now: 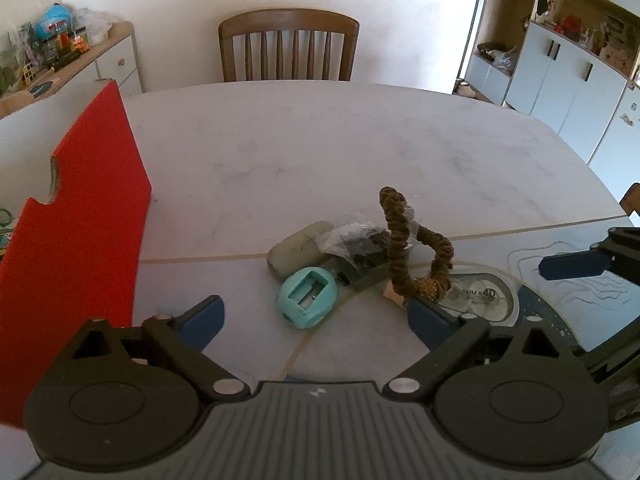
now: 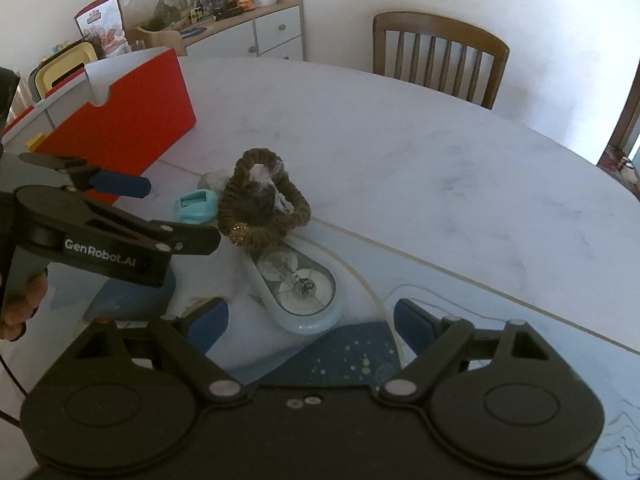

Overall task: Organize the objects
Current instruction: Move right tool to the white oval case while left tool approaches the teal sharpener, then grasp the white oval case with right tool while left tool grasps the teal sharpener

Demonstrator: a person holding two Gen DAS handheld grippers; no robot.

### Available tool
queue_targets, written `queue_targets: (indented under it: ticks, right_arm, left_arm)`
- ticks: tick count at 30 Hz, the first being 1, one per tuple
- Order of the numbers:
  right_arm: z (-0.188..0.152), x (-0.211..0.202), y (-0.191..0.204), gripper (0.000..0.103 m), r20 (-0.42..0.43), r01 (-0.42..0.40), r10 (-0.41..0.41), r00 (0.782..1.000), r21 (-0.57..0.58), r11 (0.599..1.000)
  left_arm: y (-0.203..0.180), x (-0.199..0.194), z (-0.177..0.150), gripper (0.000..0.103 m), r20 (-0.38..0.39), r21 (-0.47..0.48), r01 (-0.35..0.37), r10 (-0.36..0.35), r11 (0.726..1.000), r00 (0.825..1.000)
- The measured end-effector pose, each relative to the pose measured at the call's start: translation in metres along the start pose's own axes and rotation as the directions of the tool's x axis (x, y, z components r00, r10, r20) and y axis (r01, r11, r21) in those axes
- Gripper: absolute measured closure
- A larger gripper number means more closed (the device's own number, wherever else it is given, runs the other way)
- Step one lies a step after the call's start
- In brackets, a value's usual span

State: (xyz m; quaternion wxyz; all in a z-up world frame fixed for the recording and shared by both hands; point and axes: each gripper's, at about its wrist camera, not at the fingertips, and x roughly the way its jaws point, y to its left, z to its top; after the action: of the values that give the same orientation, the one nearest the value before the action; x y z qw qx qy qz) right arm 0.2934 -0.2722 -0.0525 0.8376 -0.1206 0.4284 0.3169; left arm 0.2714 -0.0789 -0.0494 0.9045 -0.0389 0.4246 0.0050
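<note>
Blue-padded fingers of my left gripper [image 1: 316, 318] stand wide apart with nothing pressed between them, hanging just above the table [image 1: 360, 140], and the teal pencil sharpener [image 1: 306, 298] lies in the gap ahead of them, touched by neither pad. My right gripper [image 2: 310, 326] is spread just as wide, also empty, and the clear oval tape dispenser [image 2: 298, 280] lies between its two pads without contact. Just past the sharpener a small heap sits together: a pale grey eraser [image 1: 298, 250], a crumpled clear wrapper with something dark inside [image 1: 358, 242], and a brown hair scrunchie [image 1: 400, 248] with a glittery gold bead, its loop standing up and leaning on the wrapper and on the end of the dispenser. From my right wrist I see my left gripper off to the left of the heap, with a hand [image 2: 20, 308] wrapped around its handle. Under the heap the surface is pale, marble-like, crossed by thin tan seams, with a dark blue speckled mat [image 2: 344, 354] beneath my right fingers. To the left stands a red box [image 2: 124, 120] with white inner walls, its top open, well apart from the heap. Across the table a wooden chair [image 1: 288, 46] with a slatted back stands against a plain white wall. A white sideboard [image 2: 272, 32] cluttered with toys and packets stands in the left corner, and white cupboards with open shelves [image 1: 572, 52] fill the right side of the room.
</note>
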Motion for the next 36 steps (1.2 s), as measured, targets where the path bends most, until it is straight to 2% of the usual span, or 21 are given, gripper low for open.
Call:
queue_targets:
  ticks: [6, 8, 10, 14, 16, 20, 25, 36]
  right_arm:
    - [0.003, 0.013, -0.001, 0.018, -0.007, -0.023, 0.023, 1.0, -0.011, 1.0]
    - [0.004, 0.016, -0.001, 0.026, -0.01, -0.029, 0.029, 1.0, -0.015, 0.999]
    - [0.003, 0.02, -0.002, 0.037, -0.02, -0.032, 0.032, 0.999, -0.013, 0.999]
    - [0.004, 0.021, -0.003, 0.039, -0.017, -0.038, 0.038, 0.999, -0.011, 0.999]
    - [0.004, 0.02, -0.003, 0.044, -0.014, -0.036, 0.036, 0.999, -0.017, 0.999]
    - [0.004, 0.018, -0.003, 0.047, -0.012, -0.034, 0.034, 0.999, -0.021, 0.999]
    - [0.002, 0.015, -0.001, 0.048, -0.017, -0.033, 0.032, 0.999, -0.007, 0.999]
    - [-0.018, -0.002, 0.009, 0.049, -0.038, -0.004, 0.006, 0.999, 0.044, 0.999]
  left_arm:
    - [0.003, 0.008, 0.001, 0.023, -0.018, 0.003, 0.016, -0.016, 1.0, 1.0]
    - [0.003, 0.011, 0.001, 0.031, -0.026, 0.003, 0.022, -0.022, 1.0, 0.999]
    - [0.002, 0.012, 0.001, 0.035, -0.02, 0.01, 0.023, -0.023, 1.0, 1.0]
    - [0.002, 0.013, 0.002, 0.047, -0.017, 0.014, 0.035, -0.034, 0.999, 0.999]
    - [0.001, 0.012, 0.002, 0.051, -0.018, 0.021, 0.035, -0.034, 0.999, 0.999]
    - [0.0, 0.011, 0.002, 0.068, -0.021, 0.03, 0.026, -0.025, 0.999, 0.999]
    - [-0.003, 0.01, 0.002, 0.069, -0.029, 0.043, 0.005, -0.004, 0.999, 1.0]
    - [-0.002, -0.012, -0.015, 0.069, -0.038, 0.012, 0.031, -0.031, 0.999, 0.999]
